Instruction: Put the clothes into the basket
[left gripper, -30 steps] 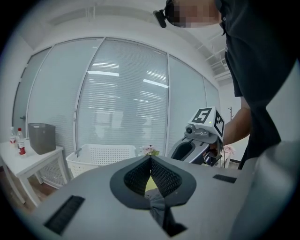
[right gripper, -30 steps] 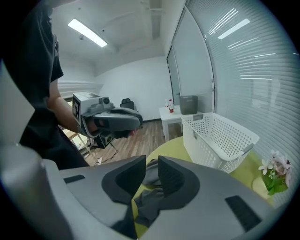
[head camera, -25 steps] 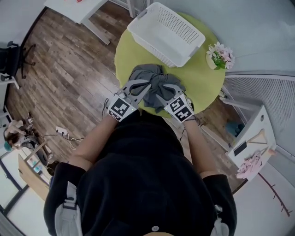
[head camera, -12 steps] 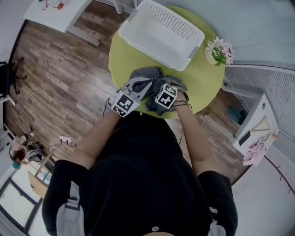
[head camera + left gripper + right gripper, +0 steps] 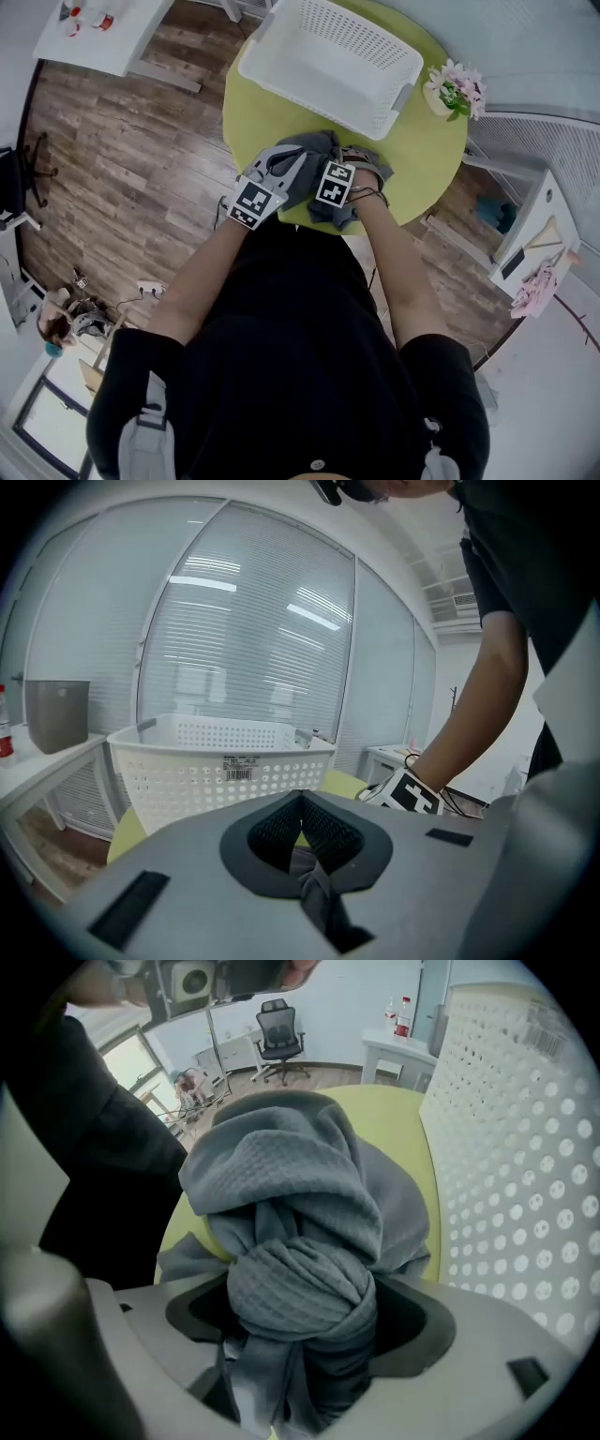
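The grey clothes [image 5: 317,146] lie bunched into a knotted heap at the near edge of the round green surface [image 5: 258,122], on the side closest to us, and none of the fabric is in the basket [image 5: 309,101] yet. The white basket stands just beyond the heap, toward the far edge, its near wall facing the bundle, so we judge the carry will be a short lift over that wall. Our left claw [image 5: 301,817] is clamped on a thin fold of the grey cloth, which trails out from between its closed pads. It points across the surface toward the basket, and we take it that this pinch keeps one side of the heap gathered. Our right claw [image 5: 300,1307] points down onto the bundle with its jaws wide. They have just been opening, and the thick knot of cloth sits between them, though the pads do not appear to press on it. We read that wide stance as room to take the bulk of the knot in one bite. A small pot of flowers [image 5: 455,89] stands at the surface's right edge, well apart from the heap.
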`<state>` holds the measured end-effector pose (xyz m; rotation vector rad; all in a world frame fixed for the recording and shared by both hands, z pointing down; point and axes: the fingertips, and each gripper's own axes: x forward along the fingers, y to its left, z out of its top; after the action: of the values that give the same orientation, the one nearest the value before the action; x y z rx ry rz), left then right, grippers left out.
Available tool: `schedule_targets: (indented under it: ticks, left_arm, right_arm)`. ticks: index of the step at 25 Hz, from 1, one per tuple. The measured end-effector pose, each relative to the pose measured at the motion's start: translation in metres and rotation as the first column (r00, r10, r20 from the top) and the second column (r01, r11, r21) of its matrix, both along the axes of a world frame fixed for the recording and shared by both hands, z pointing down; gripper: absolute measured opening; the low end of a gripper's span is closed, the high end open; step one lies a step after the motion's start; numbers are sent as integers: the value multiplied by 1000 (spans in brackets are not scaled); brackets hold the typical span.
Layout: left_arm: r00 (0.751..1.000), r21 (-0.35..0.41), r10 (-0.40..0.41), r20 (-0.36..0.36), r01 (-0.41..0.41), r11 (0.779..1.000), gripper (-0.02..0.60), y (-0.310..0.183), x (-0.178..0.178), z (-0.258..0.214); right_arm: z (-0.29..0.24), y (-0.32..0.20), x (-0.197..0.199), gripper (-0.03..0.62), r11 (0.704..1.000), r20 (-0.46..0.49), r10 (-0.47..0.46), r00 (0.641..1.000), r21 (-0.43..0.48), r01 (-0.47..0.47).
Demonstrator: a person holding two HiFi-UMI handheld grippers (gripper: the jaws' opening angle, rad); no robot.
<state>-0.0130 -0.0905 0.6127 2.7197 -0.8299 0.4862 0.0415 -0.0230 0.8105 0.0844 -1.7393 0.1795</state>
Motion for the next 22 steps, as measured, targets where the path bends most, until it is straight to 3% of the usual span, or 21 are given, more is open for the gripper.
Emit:
schedule_targets:
  ticks: [7, 22]
  left_arm:
    - [1000, 17, -5, 2, 5, 1000, 6, -5, -11, -13]
    - [999, 96, -40, -22, 42, 995, 6, -29, -36, -84]
  right_arm:
    - [-17, 3, 1, 350, 999, 14, 37, 999, 5, -37]
    - [-135, -16, 1, 342, 980, 64, 199, 978, -22, -198]
